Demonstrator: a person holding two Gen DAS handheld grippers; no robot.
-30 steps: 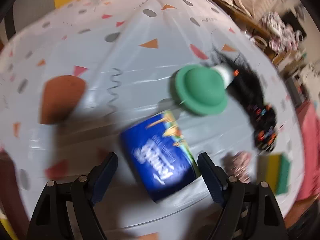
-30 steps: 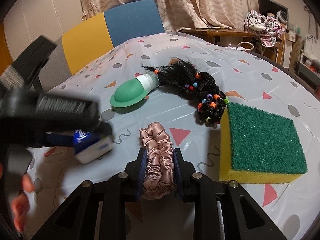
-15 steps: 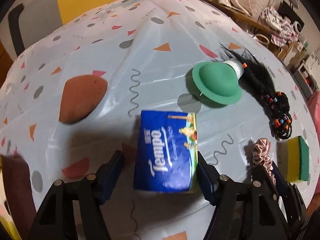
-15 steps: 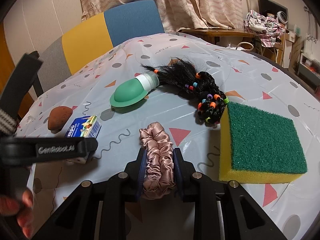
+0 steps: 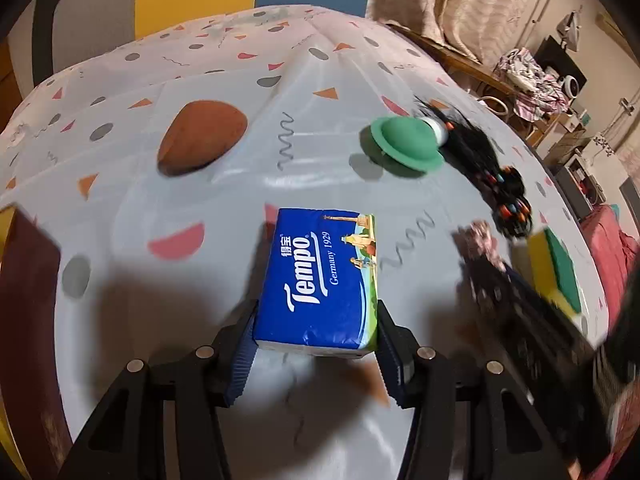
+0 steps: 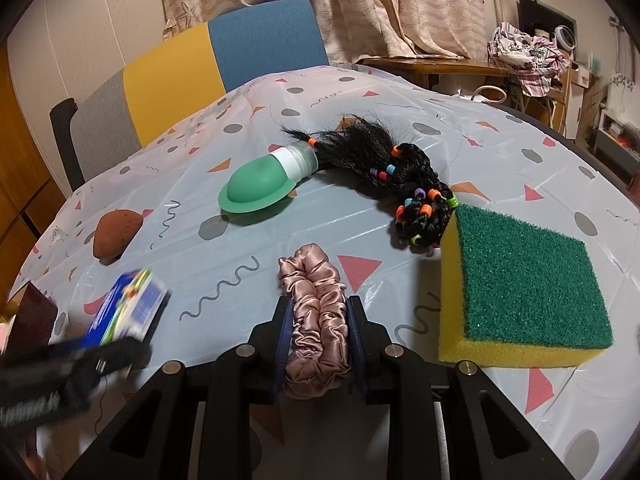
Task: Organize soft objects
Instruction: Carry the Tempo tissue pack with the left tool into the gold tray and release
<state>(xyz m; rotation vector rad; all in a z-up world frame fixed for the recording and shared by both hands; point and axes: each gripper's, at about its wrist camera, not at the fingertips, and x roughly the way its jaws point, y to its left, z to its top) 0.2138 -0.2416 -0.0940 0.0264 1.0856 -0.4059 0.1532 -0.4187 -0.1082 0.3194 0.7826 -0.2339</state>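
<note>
The left gripper [image 5: 316,330] has just been closing its jaws, and the tissue pack [image 5: 322,280] that lay loose between wide-open fingers a second ago now sits squarely between them — the pads press its two long sides at the near end. To my eye that puts the pack in hand and ready to be carried to wherever the soft things are being gathered. Most of the pack reaches out beyond the fingertips toward the far side of the table [image 5: 224,208].

The right gripper [image 6: 318,330] is nearly shut on the pink scrunchie [image 6: 316,312], squeezing its near half while the rest pokes out ahead. Just right of it lies the sponge [image 6: 520,280]; the braided hairpiece [image 6: 404,188] and green silicone brush [image 6: 260,184] lie farther off.
</note>
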